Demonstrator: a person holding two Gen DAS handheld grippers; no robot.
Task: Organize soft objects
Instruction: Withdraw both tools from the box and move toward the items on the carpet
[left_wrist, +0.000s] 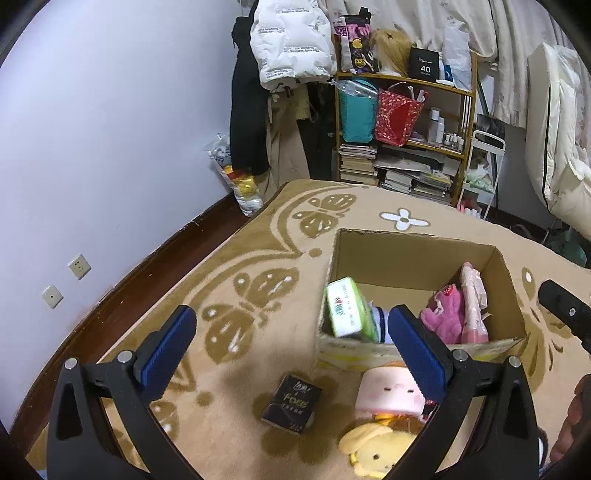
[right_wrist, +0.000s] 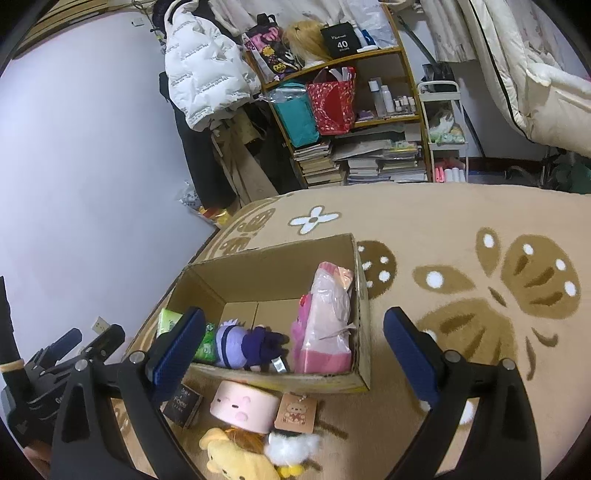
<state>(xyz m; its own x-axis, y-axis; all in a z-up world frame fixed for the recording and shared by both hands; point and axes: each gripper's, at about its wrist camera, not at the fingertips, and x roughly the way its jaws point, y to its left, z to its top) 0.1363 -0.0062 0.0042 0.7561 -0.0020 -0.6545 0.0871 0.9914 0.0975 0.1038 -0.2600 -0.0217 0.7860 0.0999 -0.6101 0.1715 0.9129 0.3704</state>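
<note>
An open cardboard box (left_wrist: 413, 258) (right_wrist: 266, 266) stands on the carpet. Inside it lie a green tissue pack (left_wrist: 345, 312) (right_wrist: 168, 321), a purple plush (right_wrist: 247, 345), a pink plush (left_wrist: 445, 314) and a pink bagged item (right_wrist: 327, 317). In front of the box lie a pink-faced plush (left_wrist: 389, 391) (right_wrist: 242, 406), a yellow plush (left_wrist: 376, 450) (right_wrist: 236, 458), a white fluffy toy (right_wrist: 295, 445) and a black tissue pack (left_wrist: 291, 404) (right_wrist: 183, 404). My left gripper (left_wrist: 291, 332) is open and empty above the black pack. My right gripper (right_wrist: 295, 332) is open and empty over the box's near edge.
A tan butterfly-pattern carpet (right_wrist: 480, 295) covers the floor. A bookshelf (left_wrist: 406, 129) with bags and books stands at the back, beside hanging coats (left_wrist: 288, 44). A white wall (left_wrist: 92, 147) is on the left. A mattress (right_wrist: 535, 74) leans at the right.
</note>
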